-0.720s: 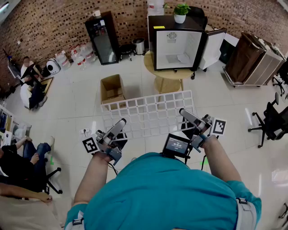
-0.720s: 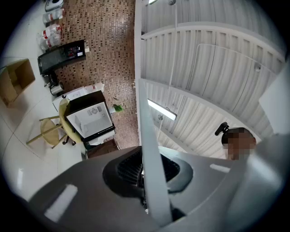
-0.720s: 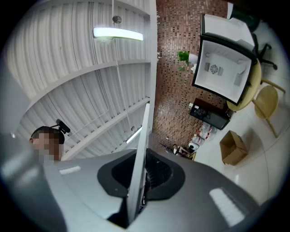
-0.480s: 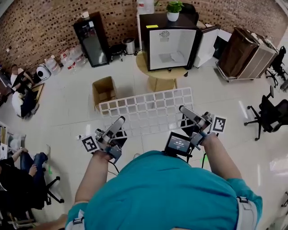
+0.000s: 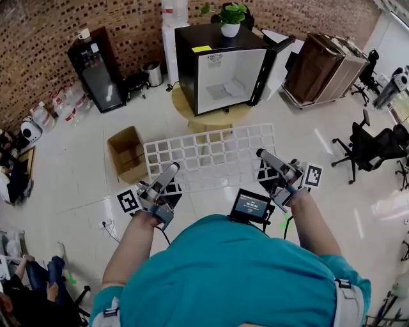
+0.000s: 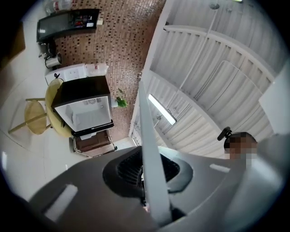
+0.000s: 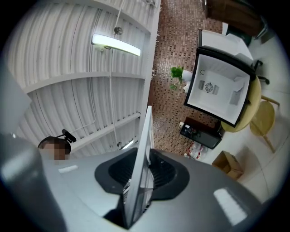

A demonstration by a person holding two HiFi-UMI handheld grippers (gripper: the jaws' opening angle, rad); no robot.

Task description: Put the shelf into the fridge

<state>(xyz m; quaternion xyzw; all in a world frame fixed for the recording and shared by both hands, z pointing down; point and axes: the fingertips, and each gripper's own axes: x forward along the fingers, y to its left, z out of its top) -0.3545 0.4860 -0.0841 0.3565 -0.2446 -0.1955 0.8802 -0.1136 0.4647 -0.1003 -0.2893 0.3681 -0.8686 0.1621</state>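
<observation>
A white grid shelf [image 5: 211,156] hangs level in front of the person, above the floor. My left gripper [image 5: 171,171] is shut on its near left edge, and my right gripper [image 5: 262,154] is shut on its near right edge. In each gripper view the shelf shows edge-on as a thin white strip [image 6: 152,172] [image 7: 140,172] clamped between the jaws. The small black fridge [image 5: 220,67] stands ahead on a round yellow table [image 5: 211,115], with its door [image 5: 276,57] swung open to the right and its white inside showing. The fridge also shows in both gripper views [image 6: 84,111] [image 7: 219,90].
An open cardboard box [image 5: 128,153] lies on the floor at left of the shelf. A black glass-door cooler [image 5: 99,70] stands by the brick wall. A brown cabinet [image 5: 326,70] and office chairs [image 5: 370,150] are at right. A potted plant [image 5: 230,19] sits on the fridge.
The fridge and floor items have shifted left and nearer in the head view as the person turned and stepped toward the fridge. Both grippers keep their hold on the shelf.
</observation>
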